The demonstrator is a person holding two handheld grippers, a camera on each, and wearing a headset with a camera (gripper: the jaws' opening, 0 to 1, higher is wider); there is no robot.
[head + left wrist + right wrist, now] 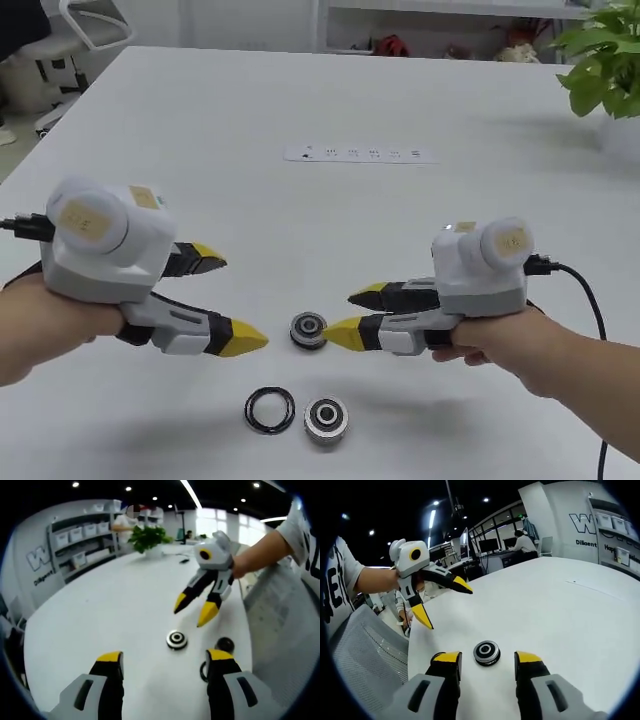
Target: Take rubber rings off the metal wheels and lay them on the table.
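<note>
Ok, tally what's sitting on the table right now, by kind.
Metal wheels: 2
Pile of loose black rings: 1 (rings overlap, number unclear)
Power strip: 1
Potted plant: 1
Total: 5

My head camera looks down on the bench [400,100]. Left tool [243,301] and right tool [340,313] cameras sit low, face to face, sharing one wheel [308,329].

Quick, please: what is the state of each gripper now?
Left gripper: open, holding nothing.
Right gripper: open, holding nothing.
</note>
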